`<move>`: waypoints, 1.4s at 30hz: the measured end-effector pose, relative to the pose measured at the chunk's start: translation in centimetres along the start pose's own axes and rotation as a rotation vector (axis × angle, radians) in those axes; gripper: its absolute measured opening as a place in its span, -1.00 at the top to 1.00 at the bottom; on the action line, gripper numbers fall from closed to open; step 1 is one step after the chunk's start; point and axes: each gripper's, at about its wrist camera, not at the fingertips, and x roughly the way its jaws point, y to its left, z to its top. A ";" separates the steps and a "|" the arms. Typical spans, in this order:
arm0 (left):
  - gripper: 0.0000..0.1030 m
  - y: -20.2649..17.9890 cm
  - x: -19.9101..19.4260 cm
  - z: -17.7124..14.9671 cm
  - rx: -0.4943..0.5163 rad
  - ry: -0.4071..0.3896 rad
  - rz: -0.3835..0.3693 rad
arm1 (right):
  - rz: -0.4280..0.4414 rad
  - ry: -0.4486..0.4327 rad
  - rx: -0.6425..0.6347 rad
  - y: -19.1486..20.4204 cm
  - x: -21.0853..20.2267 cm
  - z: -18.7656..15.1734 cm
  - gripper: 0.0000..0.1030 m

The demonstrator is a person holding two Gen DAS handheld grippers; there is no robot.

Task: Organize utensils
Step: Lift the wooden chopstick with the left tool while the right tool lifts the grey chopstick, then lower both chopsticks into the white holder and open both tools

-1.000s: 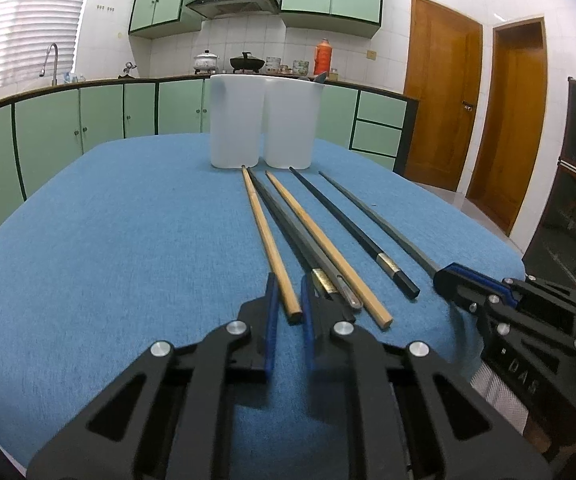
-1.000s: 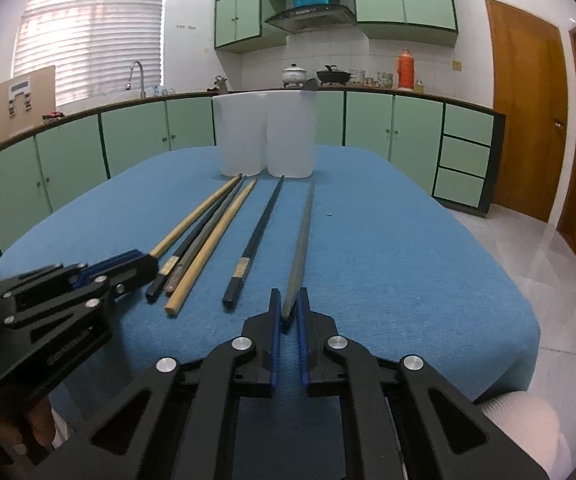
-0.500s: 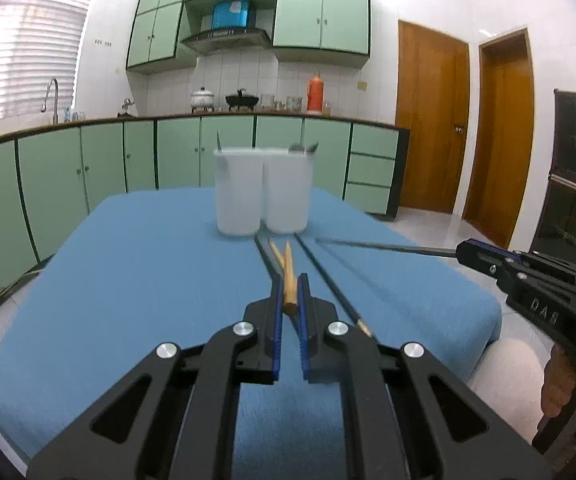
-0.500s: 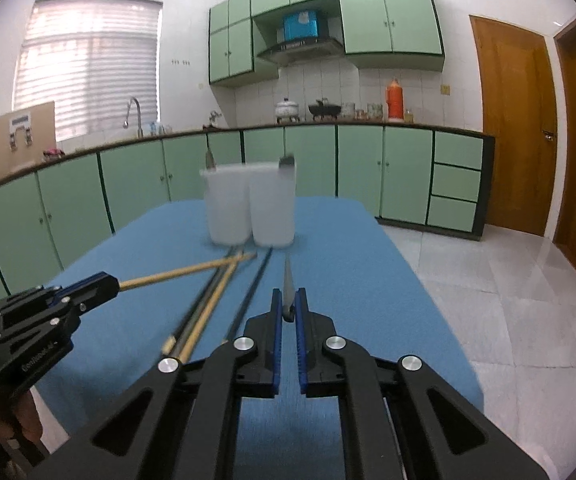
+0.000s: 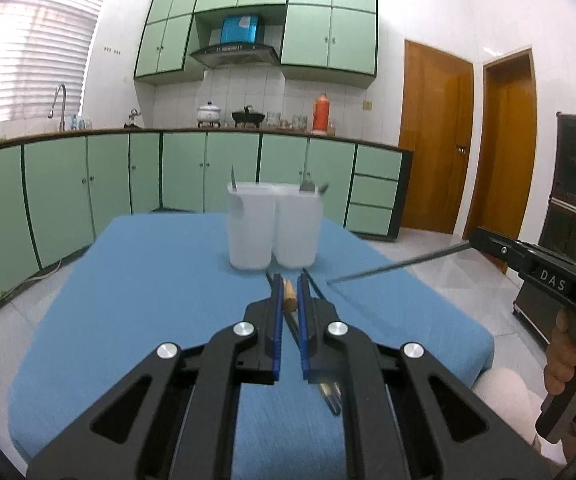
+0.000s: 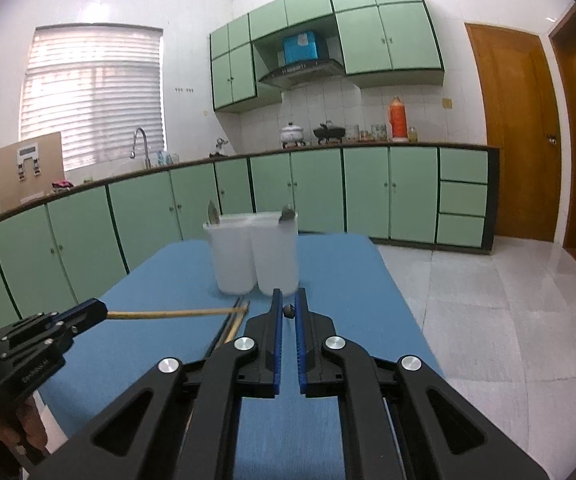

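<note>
My left gripper [image 5: 288, 282] is shut on the end of a wooden chopstick [image 5: 289, 300], held up off the blue table [image 5: 148, 280]. In the right wrist view the same left gripper [image 6: 102, 311] holds the wooden chopstick [image 6: 176, 313] level, pointing right. My right gripper [image 6: 287, 297] is shut on the end of a thin grey chopstick [image 6: 288, 311]. From the left wrist view, that right gripper [image 5: 473, 237] holds the grey chopstick [image 5: 395, 266] slanting down to the left. Two white cups [image 5: 274, 232] stand together at the table's far end with utensil tips showing above their rims.
Other chopsticks [image 6: 234, 325] still lie on the cloth between the grippers and the white cups [image 6: 254, 256]. A dark chopstick end [image 5: 329, 398] shows under my left fingers. Green kitchen cabinets [image 5: 192, 176] run behind the table, and tiled floor [image 6: 487, 320] lies to its right.
Both grippers have risen from the table, each lifting its chopstick off the cloth. The wooden and grey chopsticks lay among the others a second ago and now hang in the air.
</note>
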 end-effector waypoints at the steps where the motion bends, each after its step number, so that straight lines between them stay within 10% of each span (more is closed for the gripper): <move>1: 0.89 0.1 -0.2 0.6 0.002 -0.011 0.003 | 0.008 -0.009 0.003 -0.1 0.0 0.6 0.88; 31: 0.89 2.8 2.1 14.1 0.058 0.041 -0.011 | 0.138 -0.115 -0.074 2.6 4.5 14.1 0.89; 42: 0.89 2.2 2.5 21.1 0.085 -0.086 -0.036 | 0.162 -0.174 -0.053 1.9 7.0 21.0 0.89</move>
